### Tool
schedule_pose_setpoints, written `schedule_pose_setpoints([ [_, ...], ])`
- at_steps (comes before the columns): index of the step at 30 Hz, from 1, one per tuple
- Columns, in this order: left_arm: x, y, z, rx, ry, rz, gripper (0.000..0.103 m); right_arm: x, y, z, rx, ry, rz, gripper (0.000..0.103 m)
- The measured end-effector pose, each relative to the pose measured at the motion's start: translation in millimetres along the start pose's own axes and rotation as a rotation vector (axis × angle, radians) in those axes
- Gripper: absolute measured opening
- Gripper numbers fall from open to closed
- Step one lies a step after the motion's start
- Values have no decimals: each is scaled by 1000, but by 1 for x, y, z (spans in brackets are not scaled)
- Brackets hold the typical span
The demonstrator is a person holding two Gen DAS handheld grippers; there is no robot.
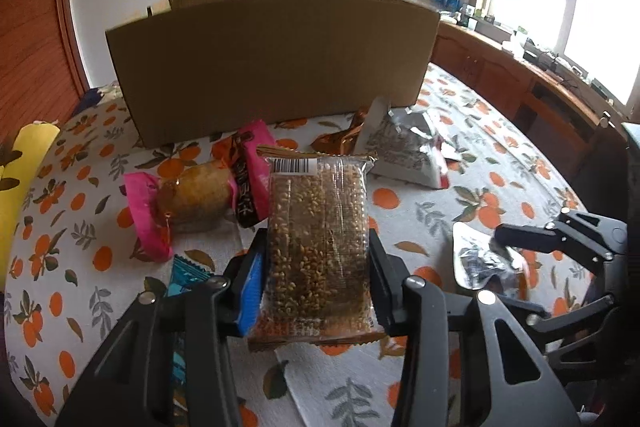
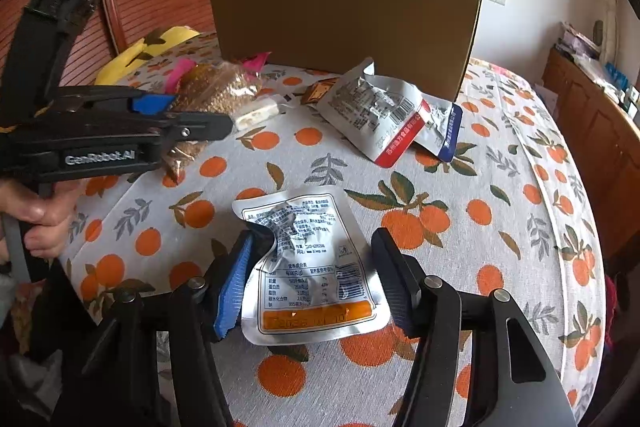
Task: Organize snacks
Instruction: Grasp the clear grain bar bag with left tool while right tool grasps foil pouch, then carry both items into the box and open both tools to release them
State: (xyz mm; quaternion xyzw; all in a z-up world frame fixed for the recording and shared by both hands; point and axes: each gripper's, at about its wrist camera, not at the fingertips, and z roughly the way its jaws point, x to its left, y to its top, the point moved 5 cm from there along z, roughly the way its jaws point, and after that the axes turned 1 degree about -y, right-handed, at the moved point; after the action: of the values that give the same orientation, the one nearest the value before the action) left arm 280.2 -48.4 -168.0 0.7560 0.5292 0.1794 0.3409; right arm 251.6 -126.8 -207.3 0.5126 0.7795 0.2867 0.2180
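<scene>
While the left gripper [image 1: 318, 267] pinches a clear packet of brown grain bar [image 1: 318, 239] by its long edges, holding it lifted above the orange-print tablecloth [image 1: 420, 219], the barcode end points away toward the cardboard box [image 1: 272, 63]. Gold crimped seams close both ends of the packet. Behind it lies a pink-wrapped cake [image 1: 192, 199], and a blue wrapper [image 1: 184, 273] peeks out under the left finger. The right gripper [image 2: 312, 279] stands spread around a crumpled silver pouch [image 2: 312, 267] with an orange band, which lies flat on the cloth; the blue-padded finger touches its left edge, the other sits apart. Farther back, two more silver pouches [image 2: 376, 111] rest near the box.
</scene>
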Motion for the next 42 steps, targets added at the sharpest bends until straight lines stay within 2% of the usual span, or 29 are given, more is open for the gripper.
schedule_pose_setpoints([
  [11, -2, 4, -22, -40, -7, -18, 44, -1, 1, -13, -10, 36, 42, 60],
  [25, -9, 5, -42, -76, -17, -23, 44, -4, 7, -41, -53, 7, 55, 60],
  [34, -12, 21, -58, -116, -15, -2, 44, -14, 29, -59, -86, -16, 43, 60],
  [42, -5, 50, -65, -150, -19, 17, 44, -20, 61, -70, -121, -35, 0, 60],
])
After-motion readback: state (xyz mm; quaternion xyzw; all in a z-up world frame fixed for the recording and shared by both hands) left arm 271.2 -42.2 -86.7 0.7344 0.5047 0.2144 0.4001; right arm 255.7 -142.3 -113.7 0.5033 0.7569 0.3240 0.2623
